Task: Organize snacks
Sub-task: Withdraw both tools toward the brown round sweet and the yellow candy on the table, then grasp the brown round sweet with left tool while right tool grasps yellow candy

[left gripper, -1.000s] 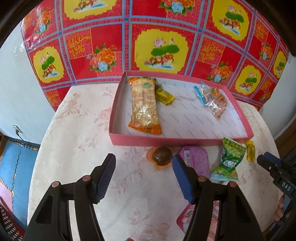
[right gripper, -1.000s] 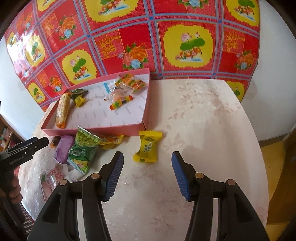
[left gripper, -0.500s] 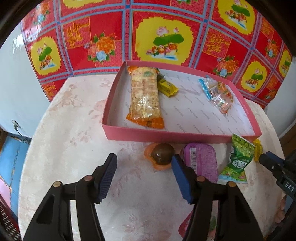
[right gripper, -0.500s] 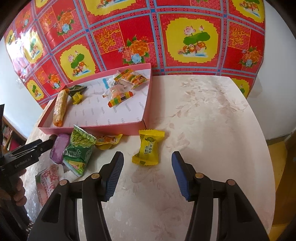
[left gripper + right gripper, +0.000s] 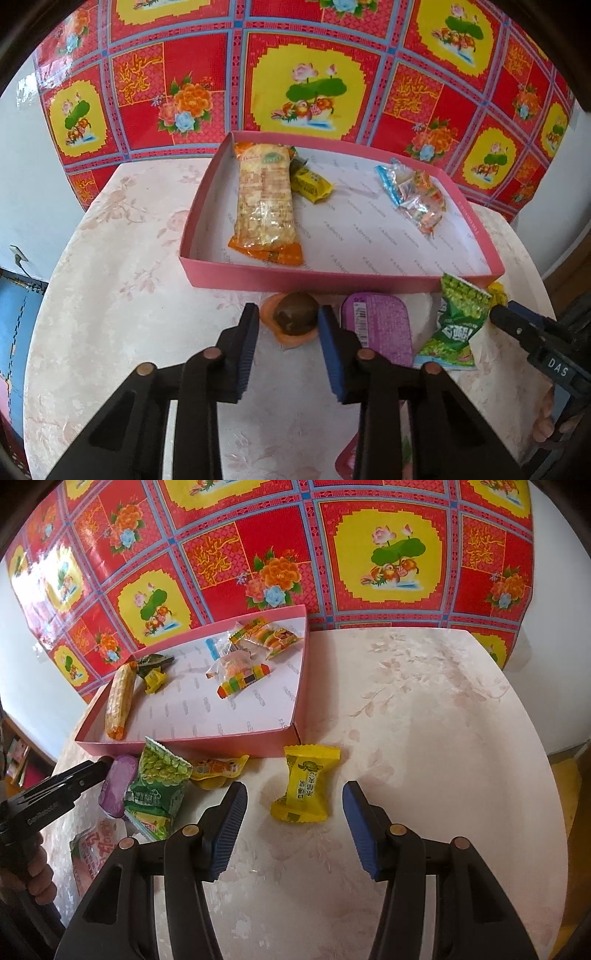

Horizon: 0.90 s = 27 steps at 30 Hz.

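Note:
A brown jelly cup with an orange rim (image 5: 295, 319) lies on the table just in front of the pink tray (image 5: 332, 282). My left gripper (image 5: 286, 314) is closing on it, and both blue pads touch its sides. A yellow wrapped candy (image 5: 304, 784) lies by the tray's near right corner (image 5: 291, 734). My right gripper (image 5: 293, 794) stands open just behind it, one finger on each side and neither touching. The tray holds a long cracker pack (image 5: 264, 206), a small yellow candy (image 5: 310, 184) and clear candy bags (image 5: 413, 195).
A purple packet (image 5: 376, 325), a green packet (image 5: 458, 325) and a small orange-yellow packet (image 5: 218, 768) lie along the tray's front wall. A red packet (image 5: 92, 849) sits at the near table edge. A patterned red cloth (image 5: 306, 85) hangs behind. A hand (image 5: 37, 878) holds the left gripper.
My left gripper has come nearer to the tray, and its jaws have narrowed from wide apart to touching the brown jelly cup. The right gripper has hardly moved and stays open.

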### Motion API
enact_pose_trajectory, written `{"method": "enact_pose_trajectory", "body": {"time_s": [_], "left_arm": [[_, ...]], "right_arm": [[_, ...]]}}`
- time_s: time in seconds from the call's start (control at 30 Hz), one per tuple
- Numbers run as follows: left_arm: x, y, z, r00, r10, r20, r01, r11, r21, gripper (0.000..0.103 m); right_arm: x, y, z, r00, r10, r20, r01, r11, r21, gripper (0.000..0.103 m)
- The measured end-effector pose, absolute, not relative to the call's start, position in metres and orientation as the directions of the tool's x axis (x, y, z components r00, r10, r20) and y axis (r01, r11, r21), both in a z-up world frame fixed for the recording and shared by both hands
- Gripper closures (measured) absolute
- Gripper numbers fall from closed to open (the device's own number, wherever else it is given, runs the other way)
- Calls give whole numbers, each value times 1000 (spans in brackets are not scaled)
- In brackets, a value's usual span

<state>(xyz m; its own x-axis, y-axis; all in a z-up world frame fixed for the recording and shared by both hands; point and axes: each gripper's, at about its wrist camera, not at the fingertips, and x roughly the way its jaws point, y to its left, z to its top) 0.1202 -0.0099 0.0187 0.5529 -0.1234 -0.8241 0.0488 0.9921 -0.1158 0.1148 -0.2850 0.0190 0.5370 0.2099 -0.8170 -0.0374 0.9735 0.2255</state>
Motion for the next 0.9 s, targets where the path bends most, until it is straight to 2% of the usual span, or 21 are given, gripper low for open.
{"method": "enact_pose_trajectory", "body": {"time_s": [0.2,0.57,0.77,0.9], "left_arm": [[121,-17,15,558,-103,-823,68,995,-79,66],[124,-24,10,554,-83,-828,71,996,-53,65],[123,-21,12,546,-89,-833,54,996,-71,69],[120,-16,17,543,-91,-835,32,996,-88,69]], "right_arm": [[114,-284,18,551,195,-812,-24,976,219,48],[113,-273,17,566,119,-816,-34,992,121,48],[115,-275,17,566,106,-817,-31,994,107,56],[116,-279,17,566,96,-819,-32,995,94,66]]}}
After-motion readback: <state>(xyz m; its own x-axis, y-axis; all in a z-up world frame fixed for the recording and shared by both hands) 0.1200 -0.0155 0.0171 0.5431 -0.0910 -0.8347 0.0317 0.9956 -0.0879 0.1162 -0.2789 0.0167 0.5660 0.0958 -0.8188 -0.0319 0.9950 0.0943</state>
